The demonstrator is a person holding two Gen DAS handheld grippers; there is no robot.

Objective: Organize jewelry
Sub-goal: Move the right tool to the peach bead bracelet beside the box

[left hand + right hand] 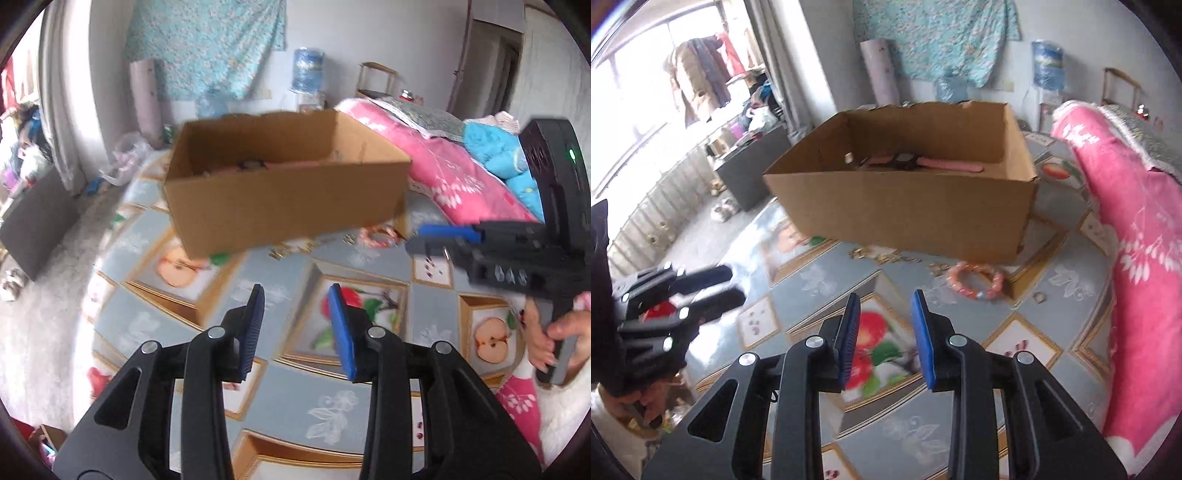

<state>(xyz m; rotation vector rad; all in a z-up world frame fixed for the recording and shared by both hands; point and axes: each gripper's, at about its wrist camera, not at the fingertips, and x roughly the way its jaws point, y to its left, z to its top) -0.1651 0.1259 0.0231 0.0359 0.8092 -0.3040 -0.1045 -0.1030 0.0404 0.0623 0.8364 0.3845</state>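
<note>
Both grippers are being held over a bed covered in a fruit-print sheet [820,280]; the left gripper [297,295] and the right gripper [884,299] are each standing parted, fingers released, nothing being gripped between them. A box [908,206] is sitting open on the sheet, with a pink-strapped watch [916,162] lying inside. Loose jewelry is lying just in front of the box: a pink bead bracelet [975,282] near its right corner, a gold chain [882,255] left of that, and a small ring [1038,296] to the right, near the pink quilt [1137,258].

The bracelet is being judged light and somewhat floppy, its beads hard and likely slippery; it is probably best pinched across one side of the loop, so that a bead or two is being squeezed between the ribbed fingers. The chain is being judged limp and fine, liable to slip through; a bunched part is the better hold. The soft bedding is likely to give under downward pressure.
</note>
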